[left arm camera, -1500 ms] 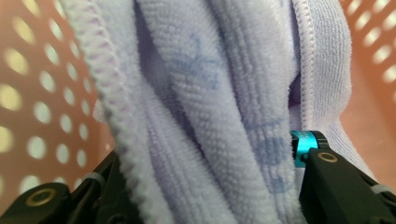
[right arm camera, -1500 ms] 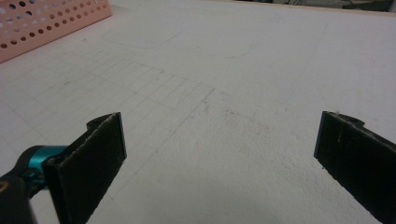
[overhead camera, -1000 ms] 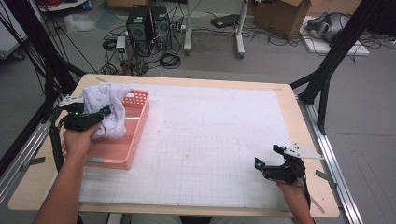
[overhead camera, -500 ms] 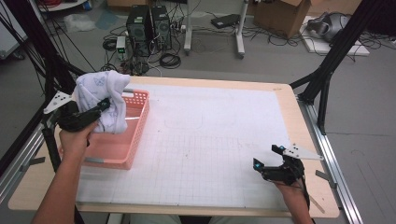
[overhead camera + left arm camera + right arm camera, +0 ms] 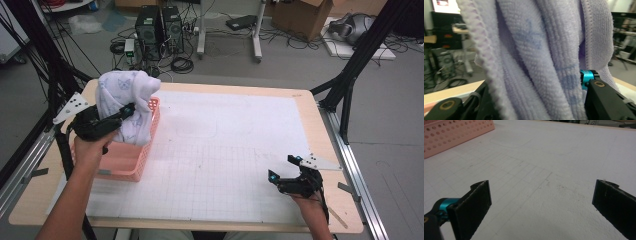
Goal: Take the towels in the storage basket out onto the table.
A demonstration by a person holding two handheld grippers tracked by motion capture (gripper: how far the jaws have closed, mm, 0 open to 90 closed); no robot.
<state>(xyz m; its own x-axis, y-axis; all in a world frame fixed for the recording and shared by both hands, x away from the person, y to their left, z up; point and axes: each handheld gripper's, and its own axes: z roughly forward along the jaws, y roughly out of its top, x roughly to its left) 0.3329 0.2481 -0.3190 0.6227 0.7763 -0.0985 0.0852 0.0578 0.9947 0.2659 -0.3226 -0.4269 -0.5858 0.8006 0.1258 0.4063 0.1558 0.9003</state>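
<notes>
A pale lilac towel (image 5: 124, 100) with faint blue prints hangs bunched above the pink perforated basket (image 5: 125, 157) at the table's left. My left gripper (image 5: 127, 112) is shut on the towel and holds it up, its lower folds still reaching into the basket. In the left gripper view the towel (image 5: 536, 55) drapes thick between the two black jaws. My right gripper (image 5: 286, 167) rests low over the white grid mat (image 5: 220, 150) at the front right, open with nothing between its fingers (image 5: 477, 202). A corner of the basket (image 5: 454, 132) appears in the right gripper view.
The wooden table rim (image 5: 330, 135) frames the mat. Black frame posts (image 5: 350, 75) stand at both sides. Behind the table lie computer towers (image 5: 160, 25), cables and a cardboard box (image 5: 305, 15) on the floor.
My left gripper has risen and shifted right with the towel, lifting most of it out of the basket. The right gripper has stayed in place.
</notes>
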